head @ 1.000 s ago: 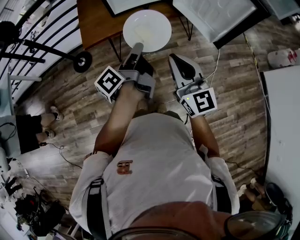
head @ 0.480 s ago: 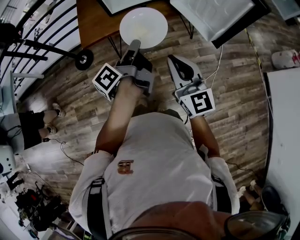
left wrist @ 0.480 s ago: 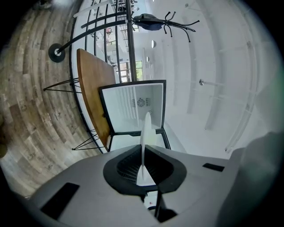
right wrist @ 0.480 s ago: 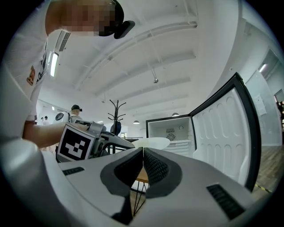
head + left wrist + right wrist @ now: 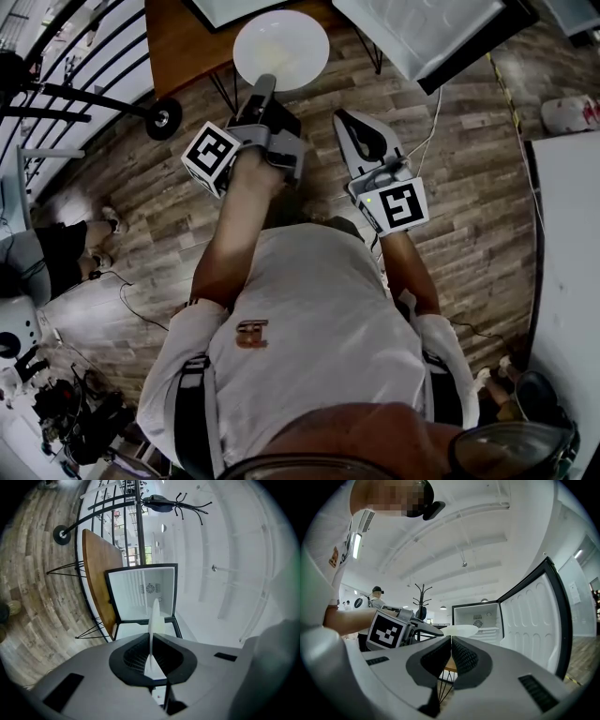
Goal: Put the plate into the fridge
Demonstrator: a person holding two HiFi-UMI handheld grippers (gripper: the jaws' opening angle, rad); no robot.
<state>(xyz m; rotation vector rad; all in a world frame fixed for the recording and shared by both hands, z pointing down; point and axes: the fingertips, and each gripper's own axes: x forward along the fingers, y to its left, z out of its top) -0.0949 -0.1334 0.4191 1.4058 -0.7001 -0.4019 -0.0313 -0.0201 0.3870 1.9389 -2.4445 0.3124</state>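
The carry is the step in hand. The left gripper (image 5: pixel 263 86) has its jaws clamped on the rim of the plate (image 5: pixel 281 49), which hangs in the air ahead of the person, by the table (image 5: pixel 183 42) and short of the fridge (image 5: pixel 143 590), whose door (image 5: pixel 534 616) stands open. The right gripper (image 5: pixel 349 120) rides beside it, jaws together on nothing. Next, I judge, the plate must go forward through the opening, kept level and clear of the door, be set on a shelf, and only then be let go.
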